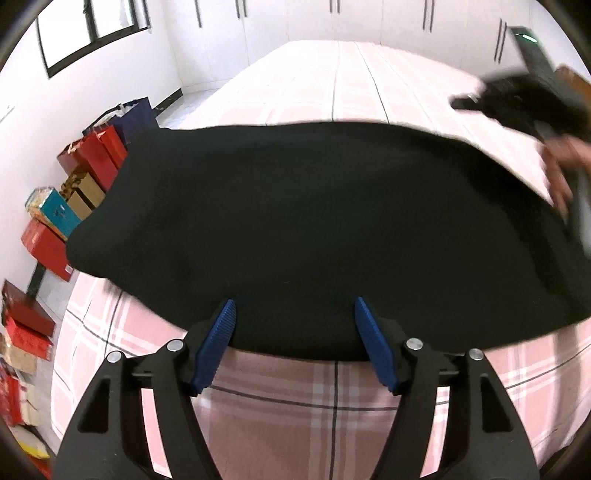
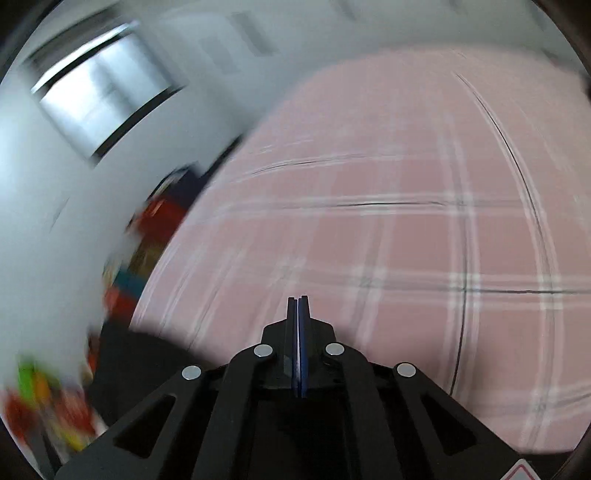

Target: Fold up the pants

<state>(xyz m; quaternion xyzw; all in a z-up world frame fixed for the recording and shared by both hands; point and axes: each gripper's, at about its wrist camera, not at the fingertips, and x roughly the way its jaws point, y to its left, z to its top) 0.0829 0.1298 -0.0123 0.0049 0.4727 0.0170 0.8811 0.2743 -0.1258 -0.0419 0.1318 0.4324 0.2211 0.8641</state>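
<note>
We see 1 pair of black pants [image 1: 314, 229] lying folded flat across a pink plaid bedsheet [image 1: 288, 406], its long side running left-right w/ the left end reaching the bed's edge. No creases or layers can be counted on the dark cloth from here.

Left gripper [image 1: 295, 314]: 2 blue ribbed pads, jaws apart. They stand over the near hem of the pants, 1 pad each side of a stretch of hem; pads don't press the cloth, so nothing is gripped.

Right gripper [image 2: 298, 301]: in its own view the 2 blue pads sit flat against each other, jaws together, nothing between them. That view is heavily motion-blurred; ahead of the tips is bare sheet, and a dark patch at lower left is prob. the pants [image 2: 147, 354]. In the left-wrist view the right gripper [image 1: 465, 102] shows blurred at upper right above the sheet, well apart from the pants' far edge, w/ 1 hand [image 1: 565, 173] holding it.

Along the left wall on the floor: a row of gift boxes and bags [image 1: 92, 162], mostly red, 1 teal, 1 gold, 1 navy; too stacked to count exactly. 1 window [image 1: 92, 29] upper left, white wardrobe doors [image 1: 332, 18] behind the bed.
</note>
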